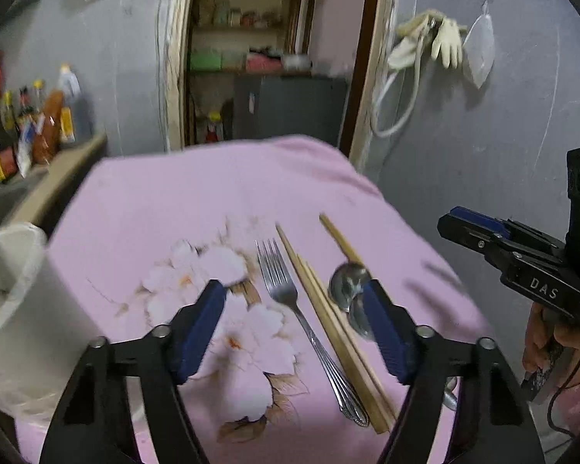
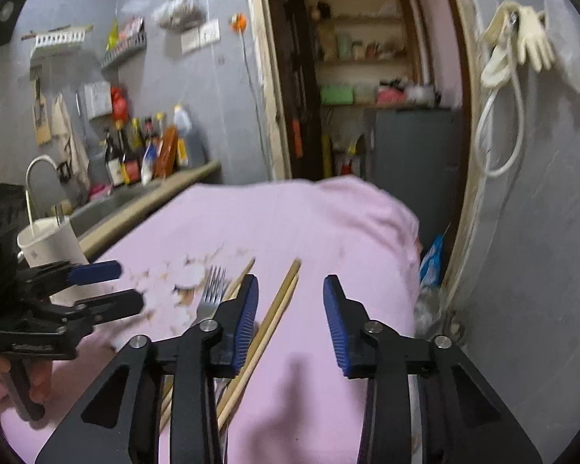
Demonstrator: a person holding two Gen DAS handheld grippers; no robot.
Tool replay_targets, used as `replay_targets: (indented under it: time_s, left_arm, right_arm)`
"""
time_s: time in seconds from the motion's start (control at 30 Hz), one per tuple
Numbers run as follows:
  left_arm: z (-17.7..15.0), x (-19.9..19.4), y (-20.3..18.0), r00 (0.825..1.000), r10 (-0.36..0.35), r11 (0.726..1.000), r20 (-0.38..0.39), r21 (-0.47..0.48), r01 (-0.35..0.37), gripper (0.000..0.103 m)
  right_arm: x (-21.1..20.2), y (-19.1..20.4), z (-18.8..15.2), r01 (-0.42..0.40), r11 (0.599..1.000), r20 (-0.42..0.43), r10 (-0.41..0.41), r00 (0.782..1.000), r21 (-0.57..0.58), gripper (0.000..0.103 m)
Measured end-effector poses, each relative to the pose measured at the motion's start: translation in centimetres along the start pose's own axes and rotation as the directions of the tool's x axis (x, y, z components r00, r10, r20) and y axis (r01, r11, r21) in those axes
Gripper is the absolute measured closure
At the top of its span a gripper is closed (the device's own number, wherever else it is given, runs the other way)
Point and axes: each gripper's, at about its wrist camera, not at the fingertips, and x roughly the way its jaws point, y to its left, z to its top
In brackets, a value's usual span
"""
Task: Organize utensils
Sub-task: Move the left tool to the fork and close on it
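A metal fork (image 1: 301,317), wooden chopsticks (image 1: 328,309) and metal spoons (image 1: 348,286) lie side by side on a pink flowered cloth (image 1: 174,208). My left gripper (image 1: 295,297) is open and empty, hovering just above the fork and chopsticks. A white holder cup (image 1: 23,294) stands at the left edge. My right gripper (image 2: 290,294) is open and empty above the chopsticks (image 2: 278,309), with the fork (image 2: 212,290) to its left. The cup (image 2: 54,247) stands at far left, behind the left gripper (image 2: 108,286). The right gripper (image 1: 502,247) shows at right in the left wrist view.
A counter with sauce bottles (image 2: 143,154) and a sink tap (image 2: 38,170) runs along the left. A doorway with shelves (image 2: 367,77) lies behind the table. Gloves and a hose (image 2: 514,46) hang on the grey wall at right.
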Motion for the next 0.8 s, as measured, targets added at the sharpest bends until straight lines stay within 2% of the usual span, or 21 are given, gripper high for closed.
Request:
replay_targets:
  time_s: [0.07,0.17,0.27,0.43,0.53,0.63,0.8]
  left_arm:
    - [0.2,1.5,0.5,0.998,-0.012,1.000,-0.063,-0.019,0.011,0.055]
    - [0.5,3.5,1.2,0.988,-0.022,0.999,-0.151,-0.048,0.015,0.068]
    - [1.1,5.2,1.9,0.979,0.012,0.998,-0.202,-0.061,-0.025,0.072]
    - [1.7,7.0,3.0,0.974,0.003,0.996,-0.228,-0.091,-0.024,0.073]
    - [2.2,7.7,3.4,0.972,-0.003,0.994,-0.235,-0.104,-0.022,0.077]
    - [2.4,8.1,3.9,0.971,-0.032,0.991,-0.239,-0.131,0.000,0.081]
    - [2.8,8.6,5.0,0.971,-0.084,0.979,-0.226,-0.199,0.038,0.082]
  right_arm:
    - [0.8,0.0,-0.3,-0.019,1.000,-0.048,0.019,0.999,0.004,0.078]
    - [1.9,0.0,-0.4,-0.030,1.000,-0.105,0.030,0.994,0.004,0.085]
    - [3.1,0.1,-0.8,-0.033,0.999,-0.162,0.032,0.986,-0.005,0.088]
    - [5.3,0.4,-1.5,-0.037,0.999,-0.258,0.032,0.966,-0.015,0.089]
    - [6.3,0.4,-1.7,-0.046,0.999,-0.304,0.040,0.952,-0.010,0.090]
    - [6.6,0.5,-1.5,-0.056,0.998,-0.314,0.049,0.948,-0.013,0.090]
    - [7.5,0.4,-1.1,-0.057,0.998,-0.337,0.052,0.940,-0.005,0.090]
